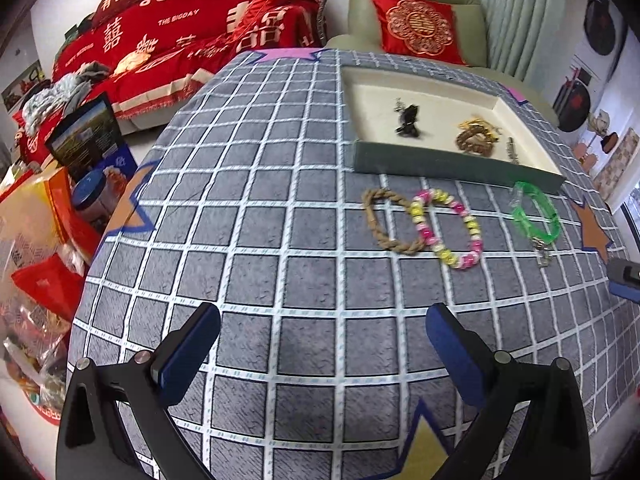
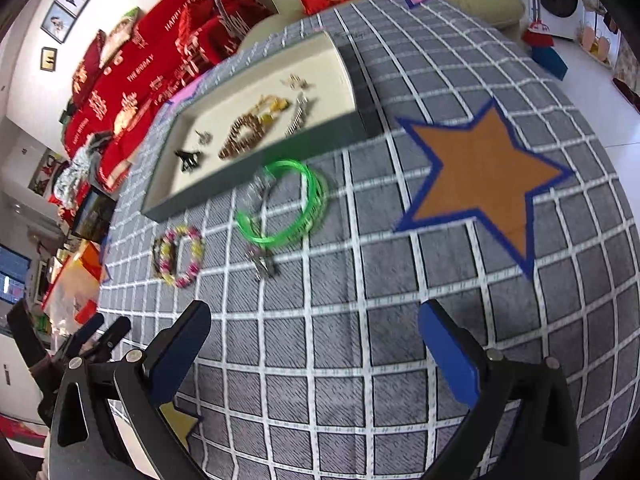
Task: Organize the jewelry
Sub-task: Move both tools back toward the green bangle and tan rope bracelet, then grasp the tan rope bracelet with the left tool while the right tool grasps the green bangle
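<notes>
Both grippers, left (image 1: 323, 344) & right (image 2: 314, 342), fingers spread, empty. Green bangle (image 2: 286, 204): light, stiff, prob. slippery; pinch across 1 rim.

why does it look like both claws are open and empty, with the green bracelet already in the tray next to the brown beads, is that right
Not quite: the green bracelet lies on the tablecloth in front of the tray, as the left wrist view shows. Both the left claw and right claw are open and empty.

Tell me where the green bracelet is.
The green bracelet lies on the checked cloth just outside the tray's near wall, right of the pink-and-yellow beaded bracelet.
</notes>
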`<state>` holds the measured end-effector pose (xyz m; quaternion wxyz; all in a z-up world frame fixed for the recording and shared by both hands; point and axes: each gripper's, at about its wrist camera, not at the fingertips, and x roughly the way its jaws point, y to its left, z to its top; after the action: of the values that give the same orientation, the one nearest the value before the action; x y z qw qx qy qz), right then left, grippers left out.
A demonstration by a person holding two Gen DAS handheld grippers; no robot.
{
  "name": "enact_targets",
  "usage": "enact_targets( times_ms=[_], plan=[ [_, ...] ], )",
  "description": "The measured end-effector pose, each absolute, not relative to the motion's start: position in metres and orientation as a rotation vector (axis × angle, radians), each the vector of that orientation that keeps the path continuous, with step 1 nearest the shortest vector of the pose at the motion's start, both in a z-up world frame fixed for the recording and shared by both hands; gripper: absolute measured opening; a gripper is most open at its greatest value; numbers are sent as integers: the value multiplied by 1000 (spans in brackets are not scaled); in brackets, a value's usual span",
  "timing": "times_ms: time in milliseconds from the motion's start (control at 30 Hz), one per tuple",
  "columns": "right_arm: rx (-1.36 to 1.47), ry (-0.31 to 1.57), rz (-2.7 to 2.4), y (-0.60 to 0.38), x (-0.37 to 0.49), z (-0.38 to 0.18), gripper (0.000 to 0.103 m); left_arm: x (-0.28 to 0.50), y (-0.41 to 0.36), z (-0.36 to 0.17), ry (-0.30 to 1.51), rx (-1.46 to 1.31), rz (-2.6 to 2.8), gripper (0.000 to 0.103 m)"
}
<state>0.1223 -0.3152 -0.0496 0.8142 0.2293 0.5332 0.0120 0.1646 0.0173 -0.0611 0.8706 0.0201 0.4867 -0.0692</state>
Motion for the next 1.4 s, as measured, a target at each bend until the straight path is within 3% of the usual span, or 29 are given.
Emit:
enact_targets(
  times_ms=[300, 800, 1000, 1233, 1333, 1400],
  plan=[
    [374, 1148, -36, -308, 136, -50, 103, 197, 30, -74, 1077, -56, -117, 103],
    [299, 1157, -114, -311, 185, -62, 101, 246, 8, -84, 1086, 23, -114, 103],
    [246, 1179, -125, -302, 197, -71, 94, 250, -6, -89, 1095, 73, -118, 103],
    [115, 1175, -128, -284, 199, -69, 77, 248, -15, -91, 1096, 123, -139, 103],
    [103, 1170, -122, -281, 199, -68, 72, 246, -20, -88, 1090, 145, -158, 100],
    [80, 1167, -118, -278, 198, -68, 67, 244, -22, -86, 1087, 147, -183, 88]
  ],
)
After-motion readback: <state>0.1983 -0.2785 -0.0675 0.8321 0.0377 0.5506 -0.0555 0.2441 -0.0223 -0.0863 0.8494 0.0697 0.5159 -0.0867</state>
